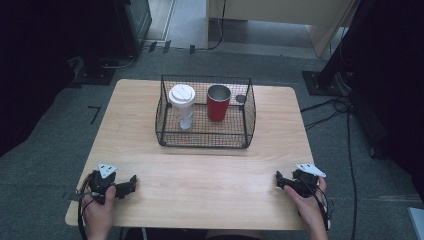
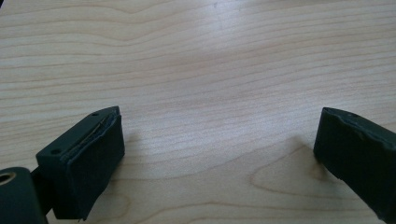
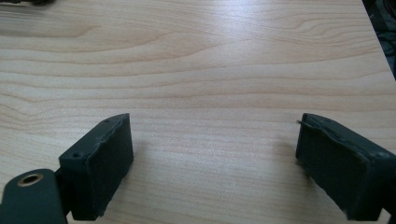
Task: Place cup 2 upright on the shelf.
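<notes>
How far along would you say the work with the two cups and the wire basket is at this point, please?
Apparently done: the white-lidded cup and the red cup stand upright inside the wire basket. In hand: nothing; the left gripper and right gripper rest near the table's front corners, jaws apart over bare wood. Left: nothing obvious, unless the cups are yet to come out.

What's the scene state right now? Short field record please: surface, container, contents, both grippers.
surface: light wooden table
container: black wire basket, at the middle of the far half of the table
contents: clear cup with white lid at left, red cup at right, both upright inside the basket
left gripper: at the near left edge, jaws apart over bare wood, nothing between them
right gripper: at the near right edge, jaws apart over bare wood, nothing between them
contact: neither gripper touches the basket or a cup
</notes>
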A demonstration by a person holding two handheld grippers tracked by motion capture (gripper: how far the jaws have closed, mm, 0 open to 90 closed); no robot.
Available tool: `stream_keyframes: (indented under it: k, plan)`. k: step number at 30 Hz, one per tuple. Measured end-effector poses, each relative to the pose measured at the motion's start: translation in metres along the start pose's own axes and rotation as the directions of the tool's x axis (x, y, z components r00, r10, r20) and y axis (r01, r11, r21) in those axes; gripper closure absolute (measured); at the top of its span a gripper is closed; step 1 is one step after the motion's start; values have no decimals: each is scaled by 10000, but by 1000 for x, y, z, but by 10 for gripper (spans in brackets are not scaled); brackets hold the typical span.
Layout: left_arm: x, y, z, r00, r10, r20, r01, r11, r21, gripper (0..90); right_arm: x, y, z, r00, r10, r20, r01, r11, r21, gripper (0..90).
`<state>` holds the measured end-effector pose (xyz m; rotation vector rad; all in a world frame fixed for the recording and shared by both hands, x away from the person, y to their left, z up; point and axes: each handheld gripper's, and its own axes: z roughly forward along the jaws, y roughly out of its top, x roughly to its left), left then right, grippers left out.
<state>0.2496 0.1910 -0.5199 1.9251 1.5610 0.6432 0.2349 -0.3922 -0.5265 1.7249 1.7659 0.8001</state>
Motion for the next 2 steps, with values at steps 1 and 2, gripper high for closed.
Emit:
stream_keyframes:
  k: [1,2]
  plan:
    - [-1,0,0,10000,-49,-38,49,10000,3,25,0,0,0,10000,42,53,-42,10000,38,82]
    - [-1,0,0,9999,-87,-72,87,10000,-8,25,0,1,1,9999,100,100,-100,9999,61,61]
